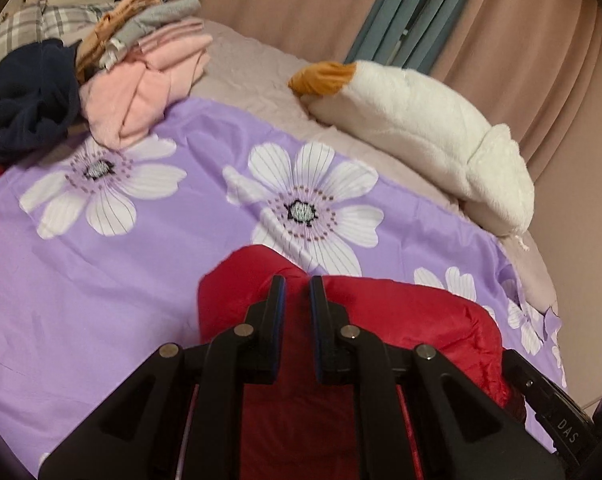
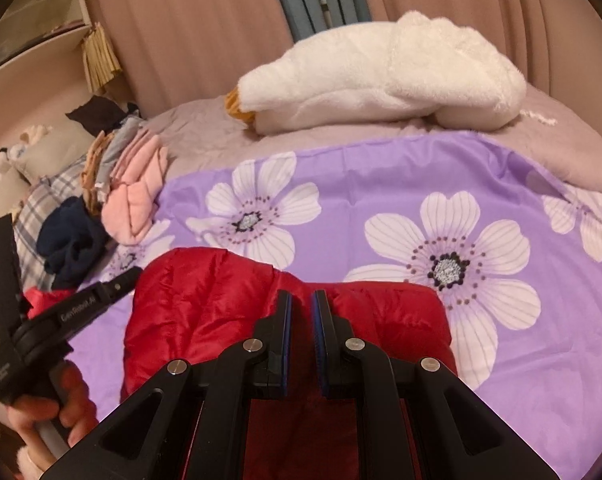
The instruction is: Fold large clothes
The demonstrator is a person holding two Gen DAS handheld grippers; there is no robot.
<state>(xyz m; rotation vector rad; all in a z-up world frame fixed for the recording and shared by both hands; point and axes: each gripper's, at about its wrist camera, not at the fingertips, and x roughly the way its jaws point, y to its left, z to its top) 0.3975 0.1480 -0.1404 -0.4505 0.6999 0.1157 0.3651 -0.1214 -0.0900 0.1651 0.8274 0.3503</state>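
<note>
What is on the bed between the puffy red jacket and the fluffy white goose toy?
Only the purple sheet with big white flowers, then a strip of plain beige bedspread. The right wrist view shows it best.

On the bed we see a sheet (image 2: 381,184) spread flat. A jacket (image 2: 205,312) lies on its near edge. At the far left a clothes pile (image 2: 137,184) rests partly on the sheet. A plush toy (image 2: 381,80) lies beyond the sheet's far edge, with a curtain (image 2: 189,32) behind it.
</note>
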